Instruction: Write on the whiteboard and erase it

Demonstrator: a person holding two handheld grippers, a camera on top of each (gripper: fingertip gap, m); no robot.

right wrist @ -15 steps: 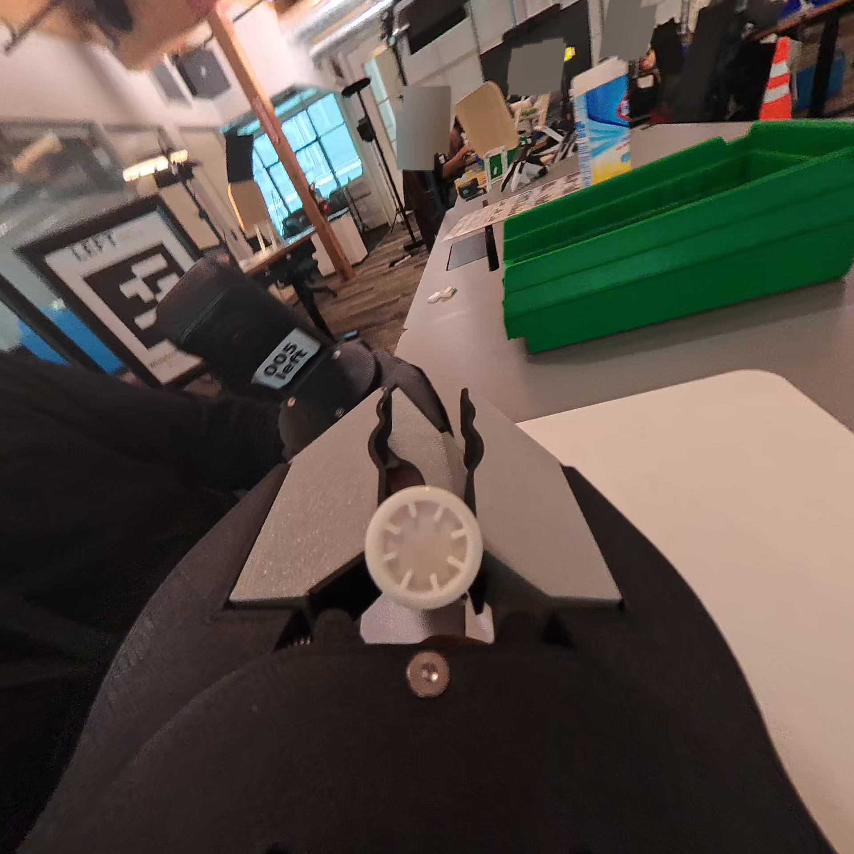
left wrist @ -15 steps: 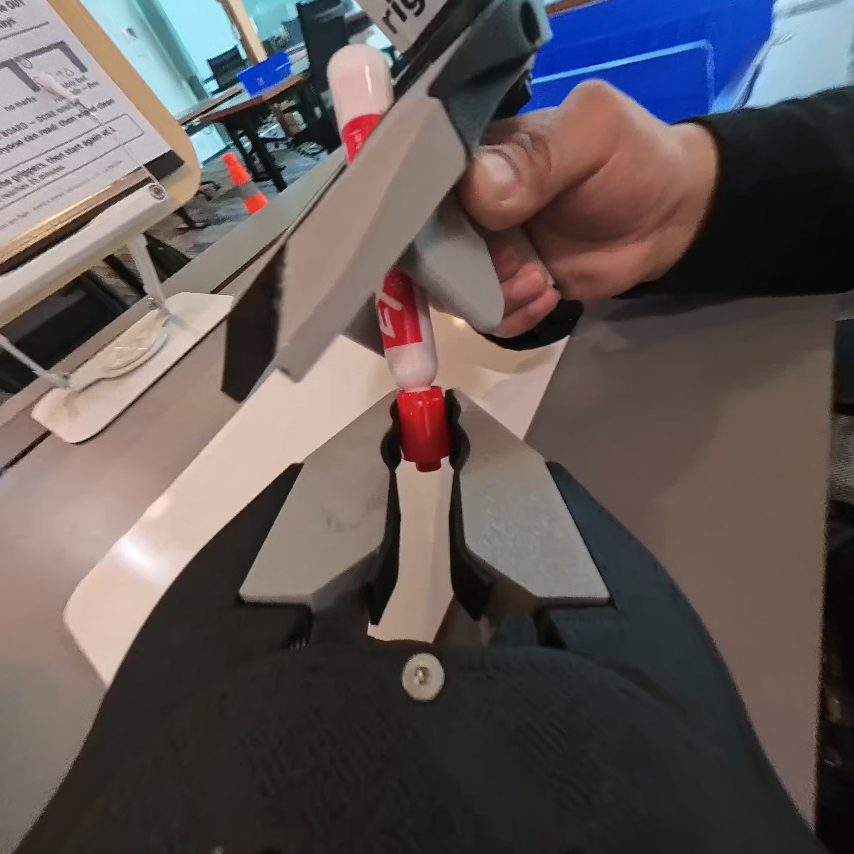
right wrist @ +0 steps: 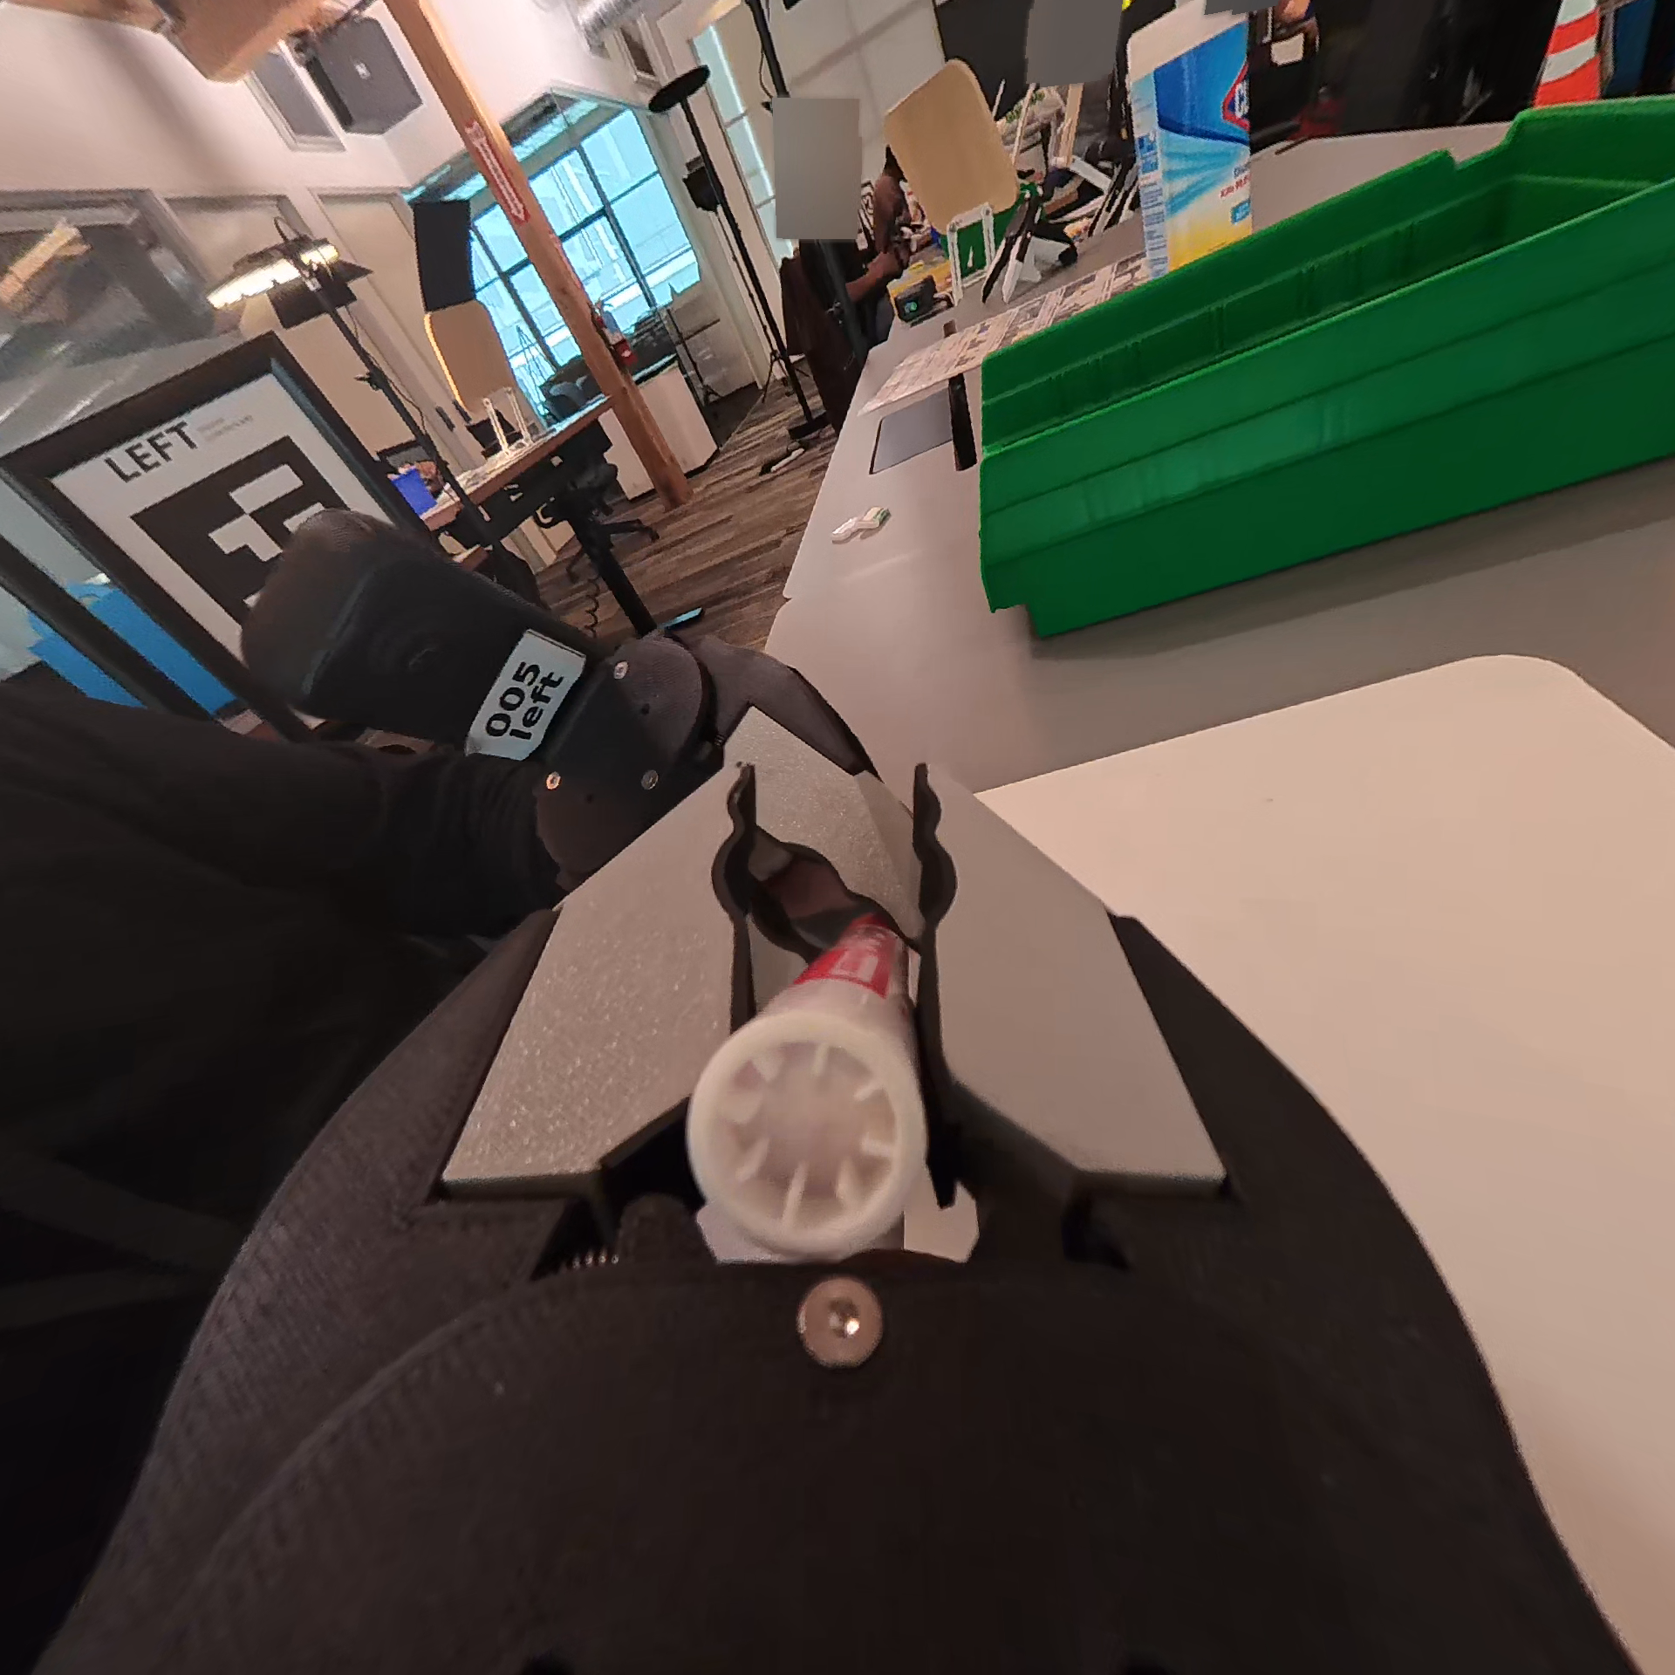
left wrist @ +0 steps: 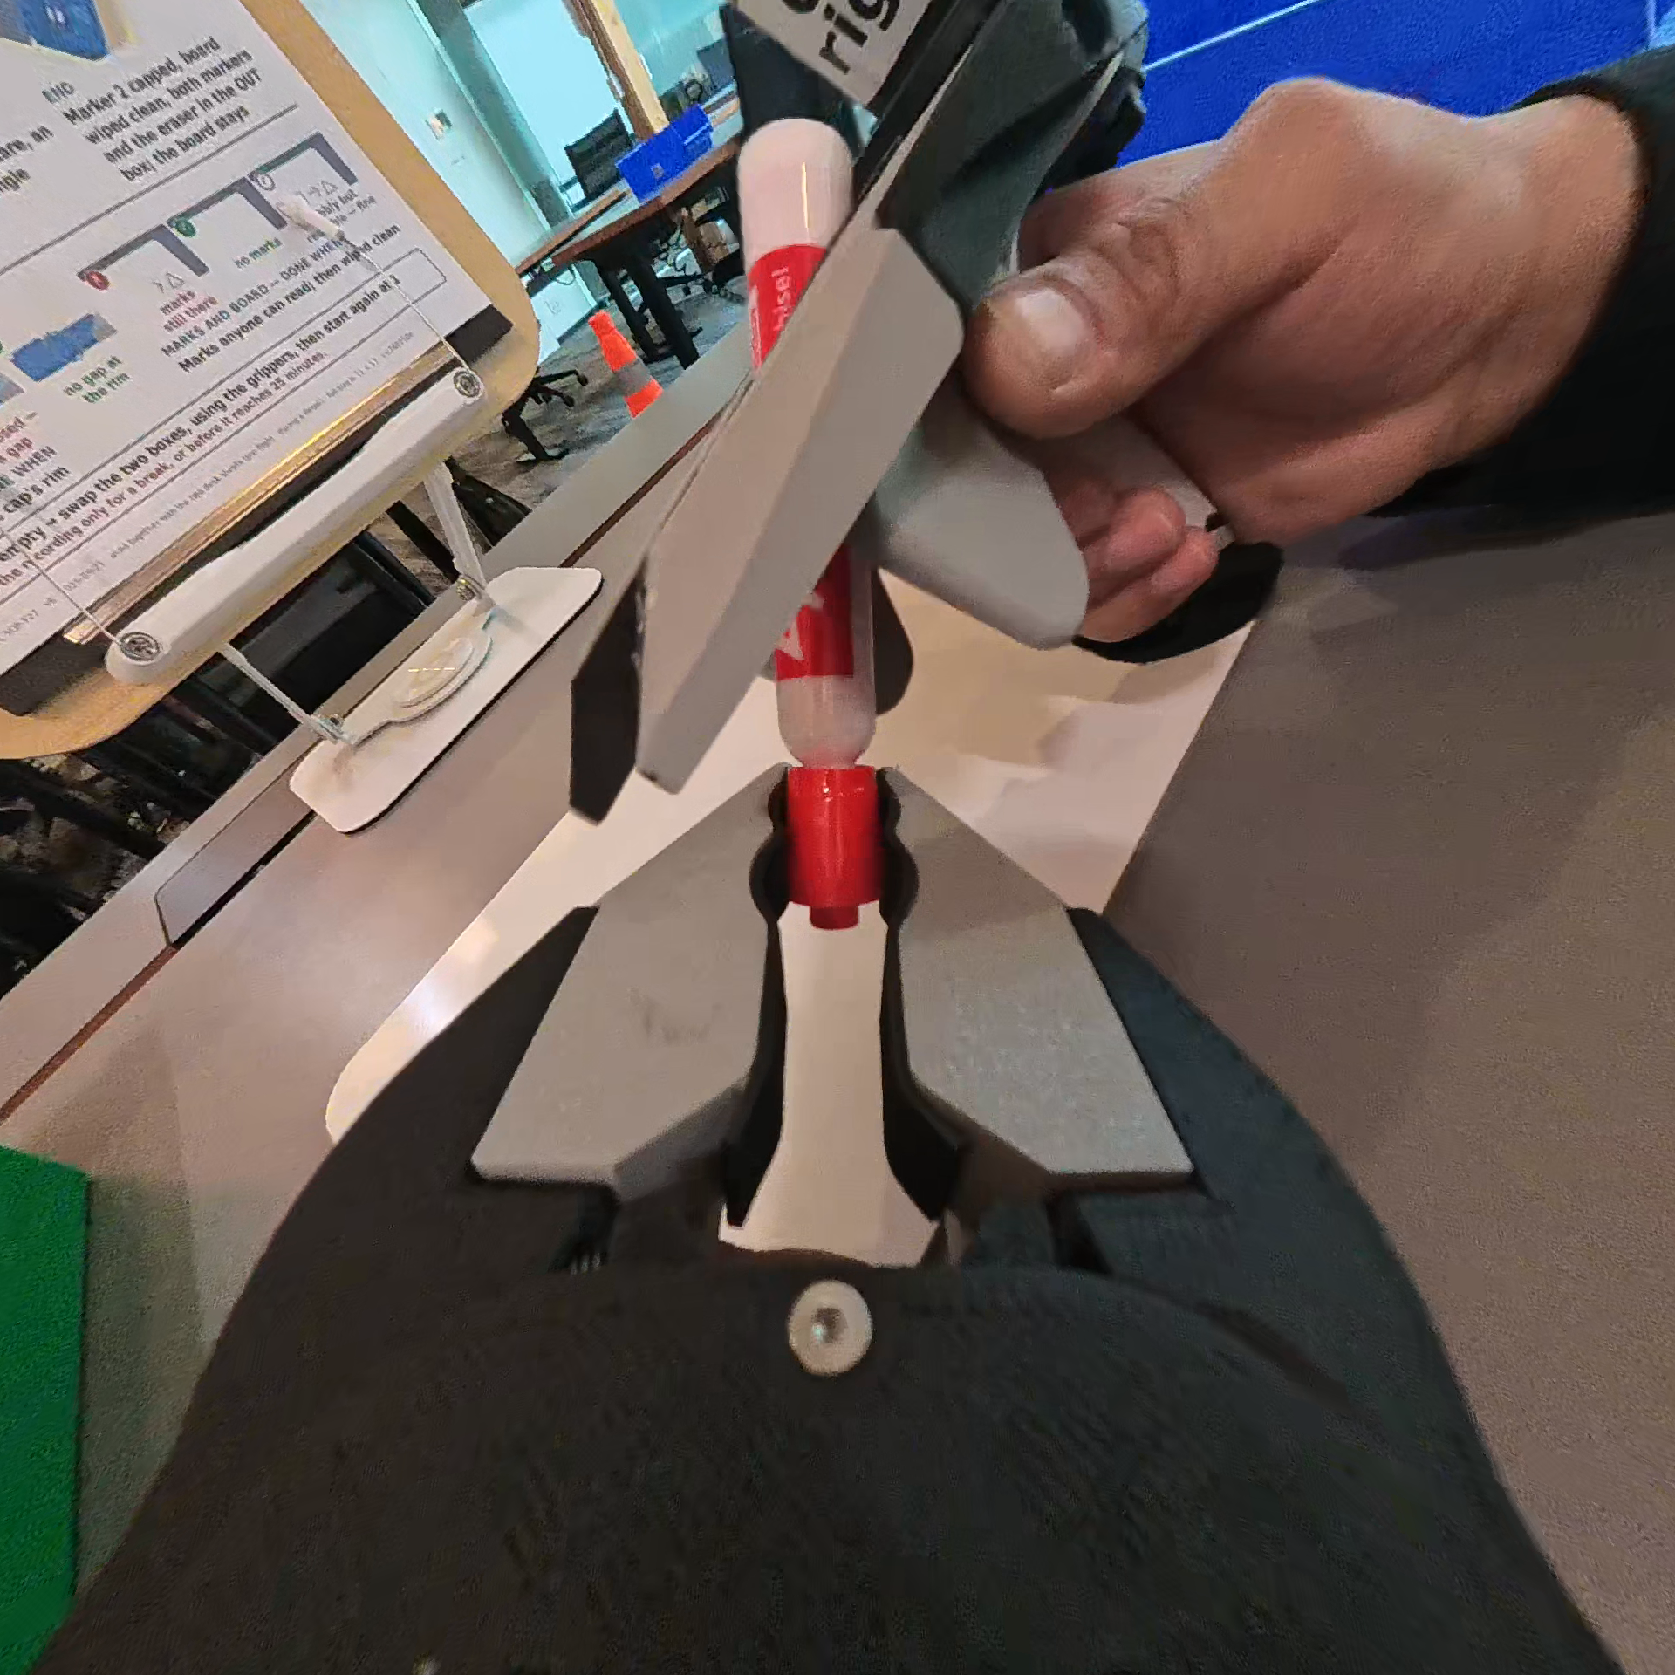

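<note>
At centre frame the left gripper [left wrist: 832, 847] is pinching the smooth red cap [left wrist: 830, 852] between its notched grey fingers. The right gripper [right wrist: 829, 870] is clamping the round white marker [right wrist: 816, 1088]. Only the right wrist view is showing the ribbed green bins [right wrist: 1314, 435], upper right, beyond the glossy whiteboard [right wrist: 1360, 906].

marker [right wrist: 816, 1069] tilted in right tool [right wrist: 829, 798], nothing else
</note>
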